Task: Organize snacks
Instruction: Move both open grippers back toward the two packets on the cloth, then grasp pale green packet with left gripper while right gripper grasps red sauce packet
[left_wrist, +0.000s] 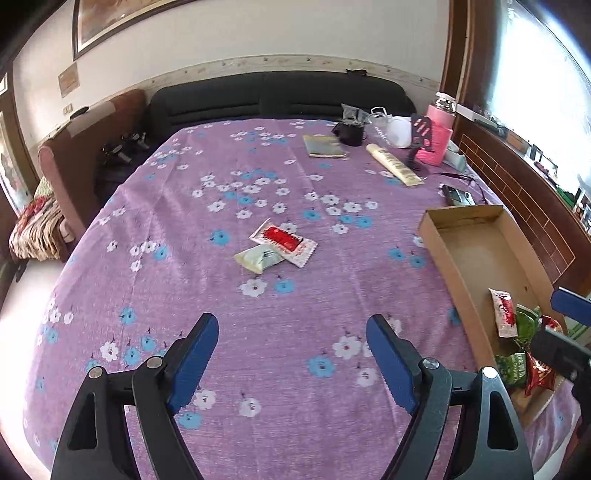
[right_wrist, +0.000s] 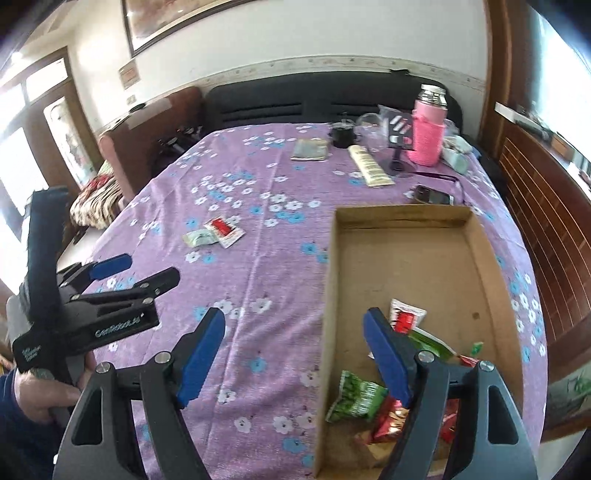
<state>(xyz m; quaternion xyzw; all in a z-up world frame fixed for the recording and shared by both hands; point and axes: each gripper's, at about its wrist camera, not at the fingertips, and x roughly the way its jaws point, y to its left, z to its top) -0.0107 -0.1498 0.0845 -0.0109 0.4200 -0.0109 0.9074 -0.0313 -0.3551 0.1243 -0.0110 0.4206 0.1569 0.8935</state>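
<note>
Two snack packets lie together mid-table: a white one with a red label (left_wrist: 283, 240) (right_wrist: 225, 229) and a pale green one (left_wrist: 258, 258) (right_wrist: 199, 238) touching it. A cardboard box (left_wrist: 448, 264) (right_wrist: 330, 295) stands at the right and holds several snack packets (left_wrist: 513, 332) (right_wrist: 369, 398) at its near end. My left gripper (left_wrist: 291, 354) is open and empty above the cloth, short of the two packets; it also shows in the right wrist view (right_wrist: 140, 269). My right gripper (right_wrist: 295, 350) is open and empty over the box's near left wall.
The table has a purple flowered cloth (left_wrist: 221, 206). At the far right stand a pink flask (left_wrist: 437, 129), a black cup (left_wrist: 349, 131), a booklet (left_wrist: 325, 146), a cream tube (left_wrist: 393, 164) and a phone (left_wrist: 458, 195). A dark sofa (left_wrist: 277, 92) is behind.
</note>
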